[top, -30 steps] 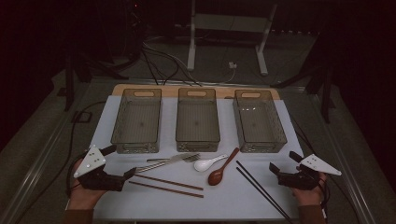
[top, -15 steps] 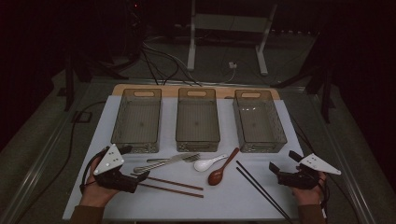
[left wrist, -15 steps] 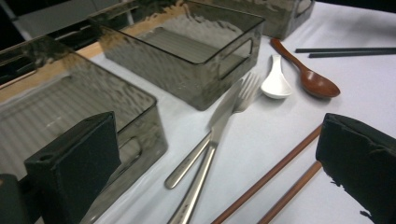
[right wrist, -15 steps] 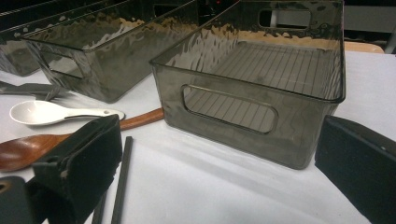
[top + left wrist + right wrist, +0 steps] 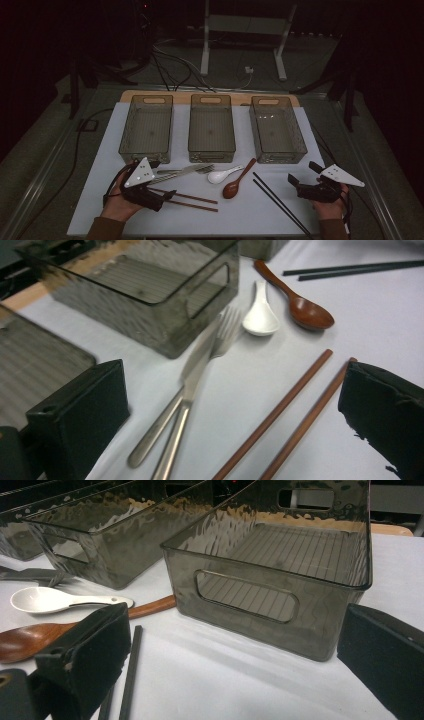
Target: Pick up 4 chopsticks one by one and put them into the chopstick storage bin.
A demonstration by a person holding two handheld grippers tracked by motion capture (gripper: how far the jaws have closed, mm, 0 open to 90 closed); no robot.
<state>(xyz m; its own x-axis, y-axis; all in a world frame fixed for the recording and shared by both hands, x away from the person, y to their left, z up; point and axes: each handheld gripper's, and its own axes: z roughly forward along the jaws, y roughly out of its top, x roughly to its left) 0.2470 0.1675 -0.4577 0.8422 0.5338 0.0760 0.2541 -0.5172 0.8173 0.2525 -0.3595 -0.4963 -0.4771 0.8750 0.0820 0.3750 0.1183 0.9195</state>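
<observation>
Left tool (image 5: 167,194), jaws apart, hovers over the brown chopsticks (image 5: 280,415) lying on the table beside the fork (image 5: 200,370). Lower squarely, pinch both sticks mid-length. Right tool (image 5: 295,181) idle, jaws apart.

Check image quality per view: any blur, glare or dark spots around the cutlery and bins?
High view: dim, with a black background, but the white mat is readable. Left gripper view: fork and knife are smeared and soft, while the brown chopsticks are sharper. Right gripper view: rippled glare on the smoked bin, and the near jaws are out of focus.
</observation>
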